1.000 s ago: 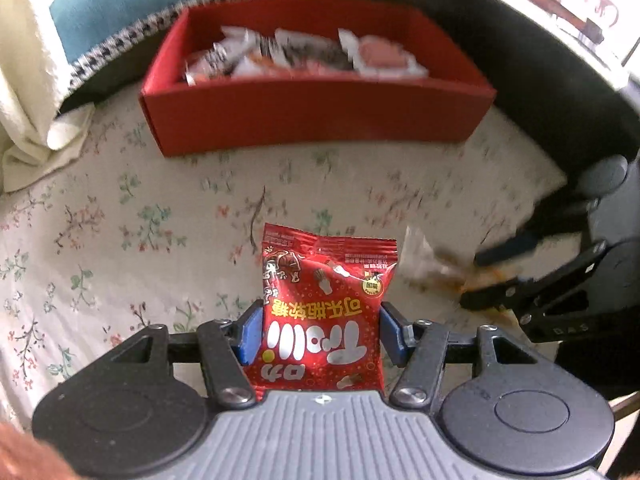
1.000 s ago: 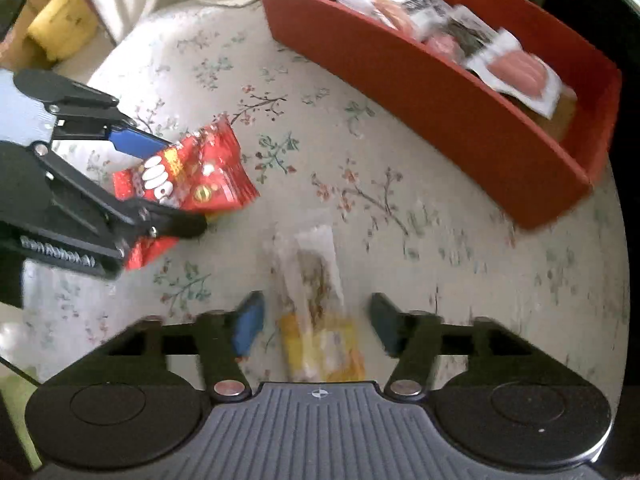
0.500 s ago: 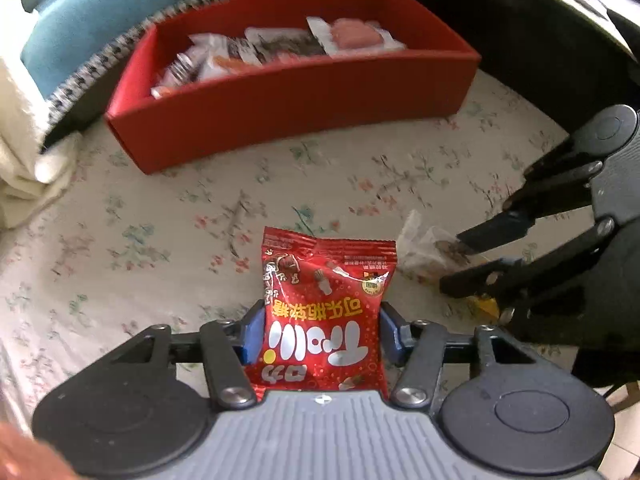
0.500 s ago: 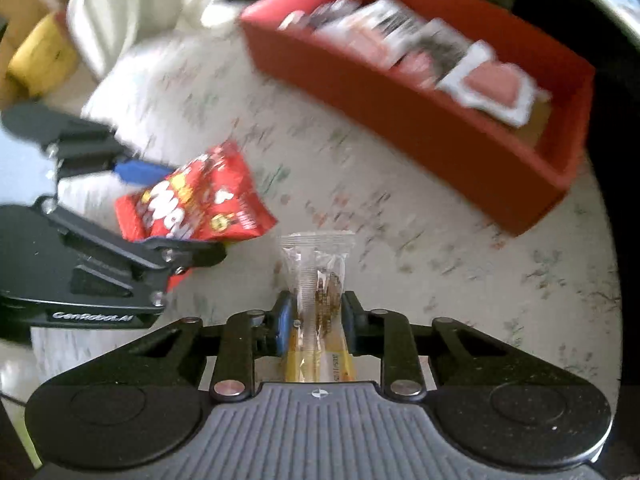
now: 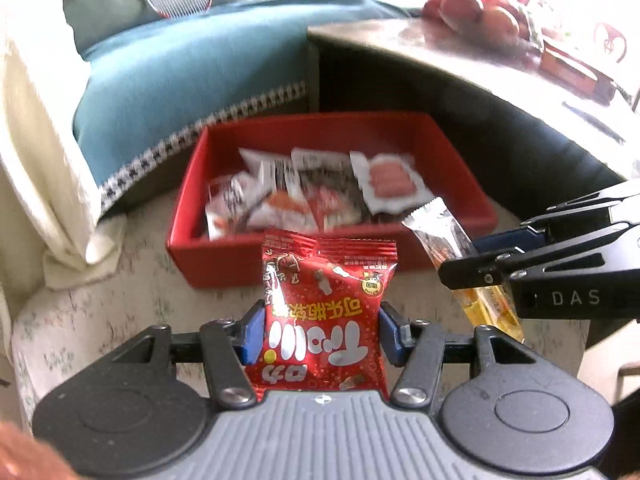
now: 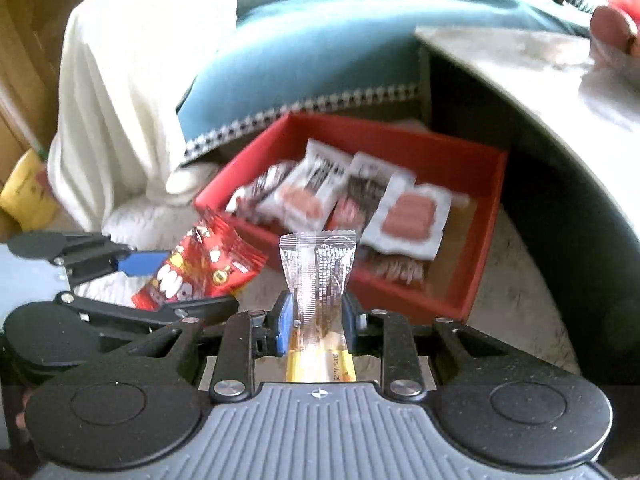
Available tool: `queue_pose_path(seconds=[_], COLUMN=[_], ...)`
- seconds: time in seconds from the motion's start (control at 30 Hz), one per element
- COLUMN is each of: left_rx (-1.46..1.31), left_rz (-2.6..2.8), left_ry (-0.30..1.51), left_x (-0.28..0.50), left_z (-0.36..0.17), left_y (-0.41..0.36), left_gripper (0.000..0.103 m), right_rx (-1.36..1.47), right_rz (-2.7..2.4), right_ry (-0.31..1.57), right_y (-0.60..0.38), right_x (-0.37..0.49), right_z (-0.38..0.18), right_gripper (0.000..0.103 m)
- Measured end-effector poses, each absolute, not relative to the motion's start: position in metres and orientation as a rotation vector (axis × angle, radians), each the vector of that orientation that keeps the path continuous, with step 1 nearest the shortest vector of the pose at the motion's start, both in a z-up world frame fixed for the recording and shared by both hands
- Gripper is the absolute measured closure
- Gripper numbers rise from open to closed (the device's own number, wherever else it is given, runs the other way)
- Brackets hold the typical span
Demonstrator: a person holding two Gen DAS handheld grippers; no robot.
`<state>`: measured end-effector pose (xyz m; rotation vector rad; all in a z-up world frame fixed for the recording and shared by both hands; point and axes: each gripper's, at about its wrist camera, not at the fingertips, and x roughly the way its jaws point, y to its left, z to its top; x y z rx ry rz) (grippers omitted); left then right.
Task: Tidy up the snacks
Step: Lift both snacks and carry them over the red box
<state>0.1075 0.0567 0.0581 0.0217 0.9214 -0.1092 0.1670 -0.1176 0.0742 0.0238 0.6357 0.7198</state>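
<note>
My left gripper (image 5: 320, 330) is shut on a red candy bag (image 5: 326, 312) and holds it upright in the air, in front of the red box (image 5: 224, 268). My right gripper (image 6: 316, 320) is shut on a clear and yellow snack stick packet (image 6: 318, 276), also lifted before the red box (image 6: 480, 280). The box holds several white and dark snack packets (image 5: 304, 196). In the left wrist view the right gripper (image 5: 472, 260) holds the stick packet (image 5: 440, 232) at the right. In the right wrist view the left gripper (image 6: 160, 280) holds the red bag (image 6: 200, 272) at the left.
The box sits on a floral cloth (image 5: 120, 304). A blue cushion (image 5: 192, 68) and a white cloth (image 5: 36, 128) lie behind and left. A dark table with a pale top (image 5: 460, 48) stands at the right and carries a bag of fruit (image 5: 472, 12).
Both grippers have risen off the floral cloth with their snacks and tilted up toward the box. The right gripper closed on the stick packet a second ago.
</note>
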Motion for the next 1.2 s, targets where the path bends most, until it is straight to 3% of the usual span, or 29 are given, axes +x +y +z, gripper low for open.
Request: queue_pose_path(seconds=[0.63, 1.2], left_rx=[0.028, 0.026], left_rz=[-0.058, -0.007], left_ry=[0.798, 0.814], left_x=[0.18, 0.236], left_z=[0.078, 0.058], left_y=[0.04, 0.04], left_gripper=[0.054, 0.054], right_rx=[0.068, 0.051], right_rz=[0.65, 0.584], right_ry=[0.545, 0.583], right_y=[-0.116, -0.104], right_x=[0.224, 0.274], right_z=[0.108, 0.1], right_gripper=[0.071, 0.07])
